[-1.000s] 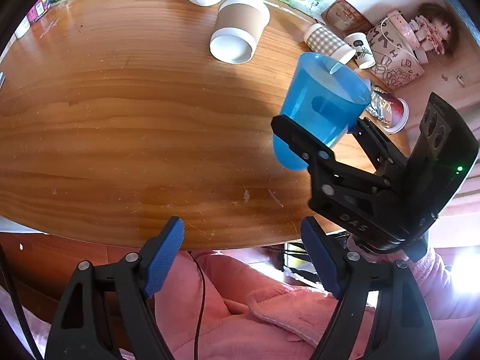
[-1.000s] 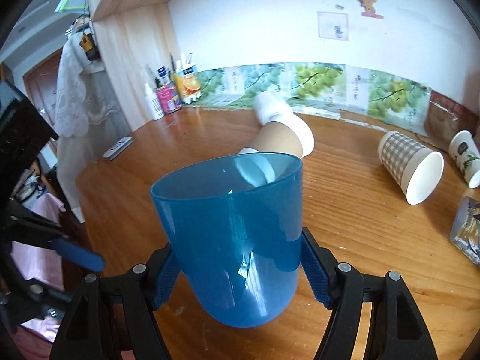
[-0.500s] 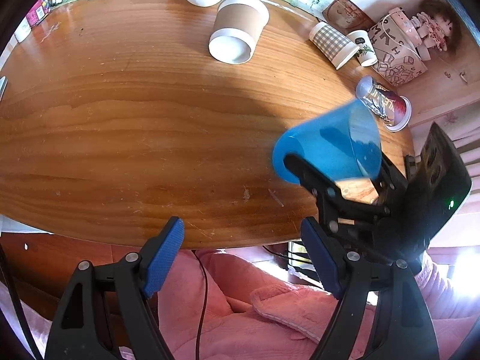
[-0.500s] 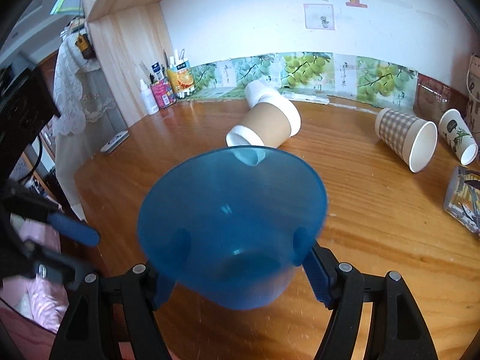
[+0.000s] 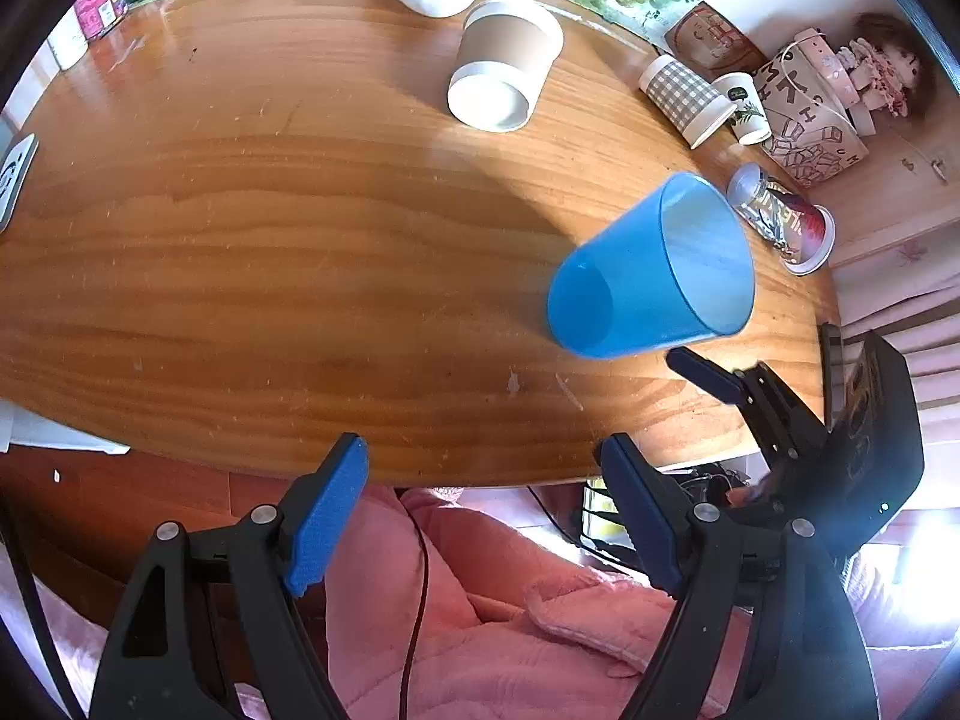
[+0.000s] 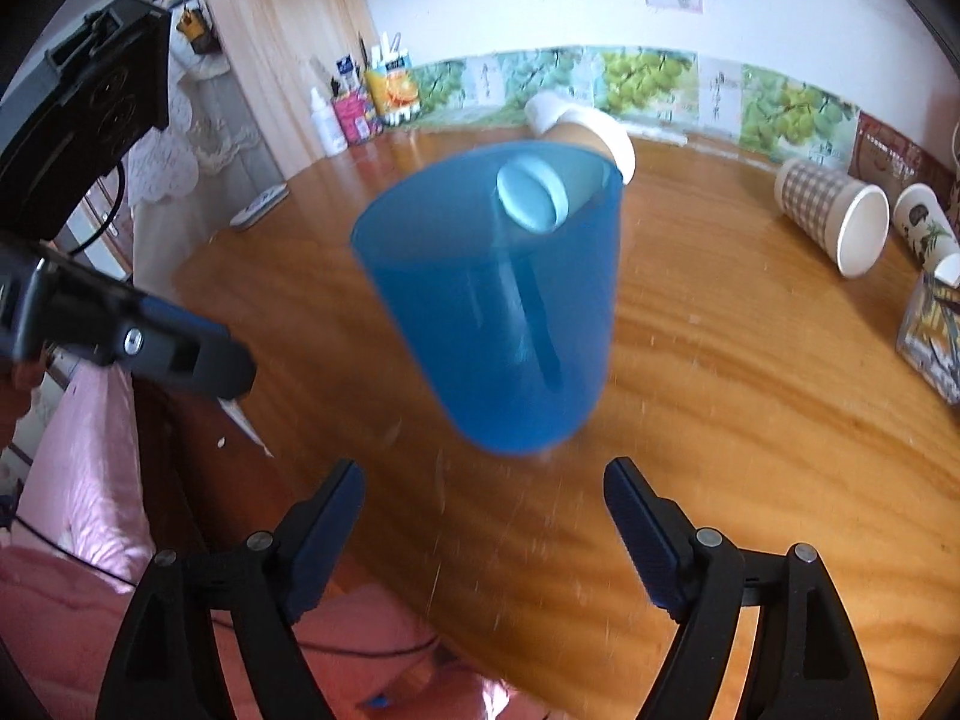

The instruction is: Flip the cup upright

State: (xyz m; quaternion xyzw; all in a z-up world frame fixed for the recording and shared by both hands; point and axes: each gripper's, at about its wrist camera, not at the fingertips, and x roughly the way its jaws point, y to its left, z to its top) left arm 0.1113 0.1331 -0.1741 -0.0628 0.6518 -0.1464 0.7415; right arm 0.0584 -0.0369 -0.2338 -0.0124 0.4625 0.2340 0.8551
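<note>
blue cup (image 6: 498,306) | upright (unlabelled) | right gripper (image 6: 483,531) fingers apart

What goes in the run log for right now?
blue cup: upright on wooden table, released | right gripper: jaws open | left gripper: jaws open, idle

The left wrist camera sits behind the left claw (image 5: 480,516), high over the desk's (image 5: 270,240) near edge, looking steeply down and across it toward the back wall. The right wrist camera sits behind the right claw (image 6: 483,534), lower and closer to the surface, facing level across the desk (image 6: 750,420) to the wall. Both views share the blue cup (image 5: 651,273) (image 6: 498,306), near in the right view and farther in the left, plus the brown paper cup (image 5: 507,66) and checked cup (image 5: 684,99) (image 6: 834,219). Each view catches the other claw at its side: right claw (image 5: 702,375), left claw (image 6: 180,351).
</note>
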